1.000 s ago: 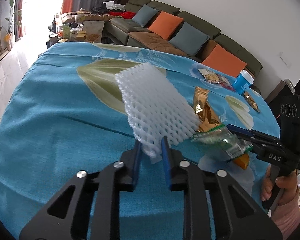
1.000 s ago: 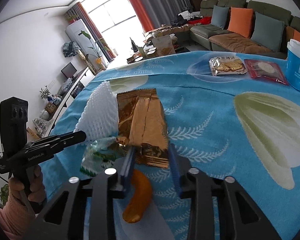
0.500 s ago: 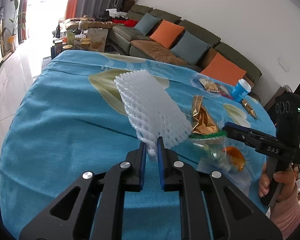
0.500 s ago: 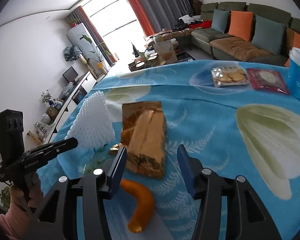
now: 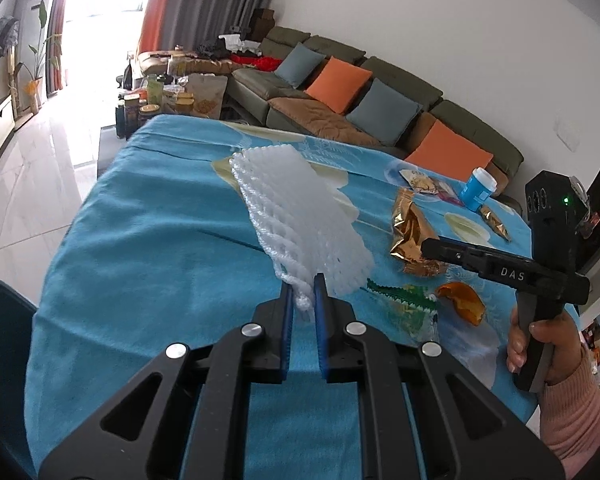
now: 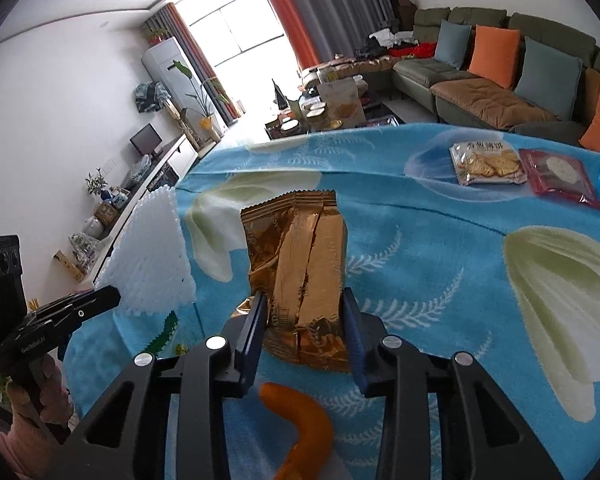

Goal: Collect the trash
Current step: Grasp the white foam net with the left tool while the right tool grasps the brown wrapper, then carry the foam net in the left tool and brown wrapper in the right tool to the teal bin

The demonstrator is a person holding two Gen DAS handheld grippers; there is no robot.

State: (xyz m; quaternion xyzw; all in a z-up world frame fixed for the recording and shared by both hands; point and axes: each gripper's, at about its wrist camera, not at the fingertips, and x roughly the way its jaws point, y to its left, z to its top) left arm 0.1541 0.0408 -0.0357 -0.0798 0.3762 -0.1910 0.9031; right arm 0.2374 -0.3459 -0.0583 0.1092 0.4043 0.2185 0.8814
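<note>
**Foam net pinched on the left, gold wrapper between spread fingers on the right**

Two grippers are at work over a table draped in a blue floral cloth (image 5: 148, 240). The left gripper (image 5: 302, 300) has its blue-padded fingers pressed onto the lower corner of one white foam fruit net (image 5: 300, 220), which stands up off the cloth, tilted away from the camera. The right gripper (image 6: 304, 320) has its fingers spread, with one crumpled gold foil wrapper (image 6: 304, 264) between them; whether either pad touches the foil cannot be told.

Loose trash on the cloth, counted: one gold foil wrapper, one orange peel (image 6: 300, 416) lying just below the right gripper's fingers, and one clear plastic bag with a green sawtooth strip (image 5: 400, 300) flat beside the peel. The foam net is the one piece lifted.

Farther back lie one packet of crackers (image 6: 486, 162) and one red packet (image 6: 556, 174), touching side by side, with one blue cup with a white lid (image 5: 478, 190) near them. A second, smaller gold wrapper (image 5: 494, 220) lies near the cup in the left wrist view.

In the left wrist view the right gripper's black body crosses in front of the gold foil wrapper's lower end. Beyond the table stands an olive sectional sofa (image 6: 480, 68) with three orange and three grey-blue cushions.
</note>
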